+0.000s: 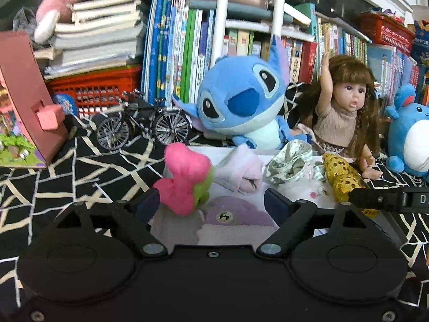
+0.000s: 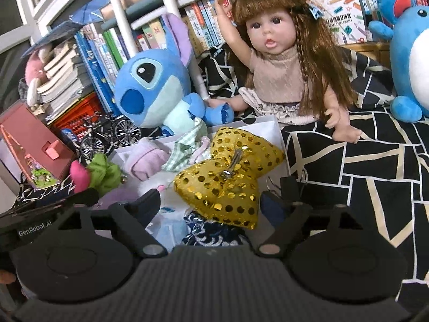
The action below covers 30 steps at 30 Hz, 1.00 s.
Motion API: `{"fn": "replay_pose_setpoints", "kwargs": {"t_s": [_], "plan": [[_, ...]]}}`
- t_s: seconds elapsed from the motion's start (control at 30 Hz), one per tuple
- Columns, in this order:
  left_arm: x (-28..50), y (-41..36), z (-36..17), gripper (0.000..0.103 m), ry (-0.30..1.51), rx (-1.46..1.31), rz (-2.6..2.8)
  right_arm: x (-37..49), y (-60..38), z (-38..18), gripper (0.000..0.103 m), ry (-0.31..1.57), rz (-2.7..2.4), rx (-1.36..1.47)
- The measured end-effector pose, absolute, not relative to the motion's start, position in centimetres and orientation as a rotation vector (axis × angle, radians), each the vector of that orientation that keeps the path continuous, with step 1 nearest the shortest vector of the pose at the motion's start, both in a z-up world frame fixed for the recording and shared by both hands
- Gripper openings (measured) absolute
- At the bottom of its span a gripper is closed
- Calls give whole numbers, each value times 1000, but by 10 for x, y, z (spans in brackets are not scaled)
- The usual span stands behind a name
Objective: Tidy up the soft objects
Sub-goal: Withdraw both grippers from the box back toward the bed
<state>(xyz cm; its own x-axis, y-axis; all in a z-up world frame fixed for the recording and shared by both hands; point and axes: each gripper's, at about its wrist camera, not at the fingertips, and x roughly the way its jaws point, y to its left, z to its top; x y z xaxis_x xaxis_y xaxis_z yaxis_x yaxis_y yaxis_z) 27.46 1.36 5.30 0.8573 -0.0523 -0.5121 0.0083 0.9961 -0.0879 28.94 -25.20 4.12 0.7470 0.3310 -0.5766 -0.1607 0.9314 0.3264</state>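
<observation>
A white box [image 1: 199, 150] on the black patterned cloth holds several soft things. A pink and green plush [image 1: 185, 178] rests at its left edge, against the left finger of my left gripper [image 1: 211, 201], which is open and not pinching it. Below lies a lilac plush [image 1: 236, 212]. A gold sequin bow [image 2: 228, 177] sits on the pile between the fingers of my right gripper [image 2: 211, 200], which stands open with a gap on the right side. A pale pink rolled cloth [image 1: 241, 171] and green checked fabric [image 1: 289, 161] lie further back in the box.
Behind the box sit a blue Stitch plush [image 1: 241, 99], a long-haired doll [image 1: 346, 107] and a blue round plush [image 1: 410, 139]. A model bicycle [image 1: 142, 123], a pink house-shaped box [image 1: 24, 94], a red basket [image 1: 99, 88] and rows of books [image 1: 174, 53] line the back.
</observation>
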Motion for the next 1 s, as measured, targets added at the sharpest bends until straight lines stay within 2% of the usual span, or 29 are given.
{"fn": "replay_pose_setpoints", "kwargs": {"t_s": [0.37,1.0], "plan": [[221,15,74,90,449,-67,-57,237,-248,68,103,550,336,206],[107,6,73,97,330,-67,-152,135,-242,77,103,377,349,49]]}}
